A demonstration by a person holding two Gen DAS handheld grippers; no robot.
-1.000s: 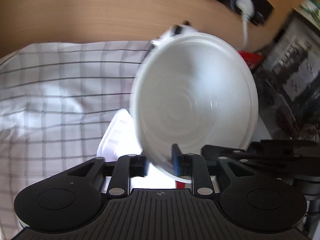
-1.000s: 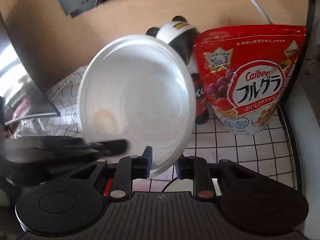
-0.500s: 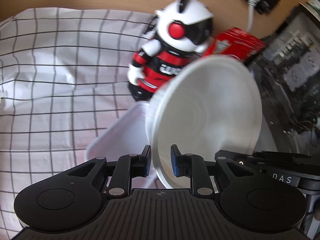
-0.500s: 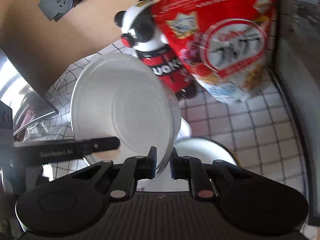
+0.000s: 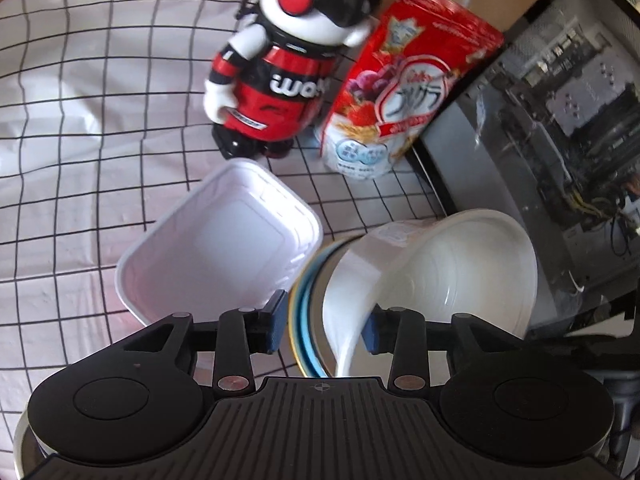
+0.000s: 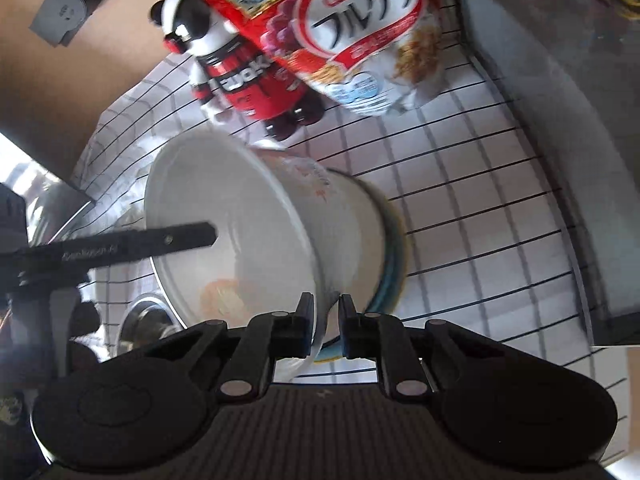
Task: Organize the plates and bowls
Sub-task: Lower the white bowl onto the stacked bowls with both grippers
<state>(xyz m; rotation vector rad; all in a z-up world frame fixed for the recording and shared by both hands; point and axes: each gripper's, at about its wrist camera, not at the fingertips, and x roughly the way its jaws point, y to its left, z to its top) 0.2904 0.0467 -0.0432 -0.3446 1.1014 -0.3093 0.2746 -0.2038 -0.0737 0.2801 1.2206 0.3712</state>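
A round white bowl point(image 5: 440, 272) point(image 6: 256, 232) is tilted, its base resting in a blue-rimmed plate point(image 5: 304, 312) point(image 6: 394, 272) on the checked cloth. My right gripper point(image 6: 325, 320) is shut on the bowl's rim. My left gripper point(image 5: 324, 320) is open, its fingers straddling the bowl's rim and the plate edge without pinching. One left finger point(image 6: 176, 238) shows over the bowl in the right wrist view. A white square container point(image 5: 224, 240) lies just left of the plate.
A red, white and black toy figure point(image 5: 288, 60) point(image 6: 240, 76) and a red cereal bag point(image 5: 400, 92) point(image 6: 348, 28) stand behind the dishes. A dark cabinet point(image 5: 540, 120) borders the cloth on the right. A metal object point(image 6: 148, 316) lies at the left.
Both grippers carried the bowl down and forward onto the blue-rimmed plate. The left gripper, shut on the rim before, has opened. The right gripper still holds the rim.
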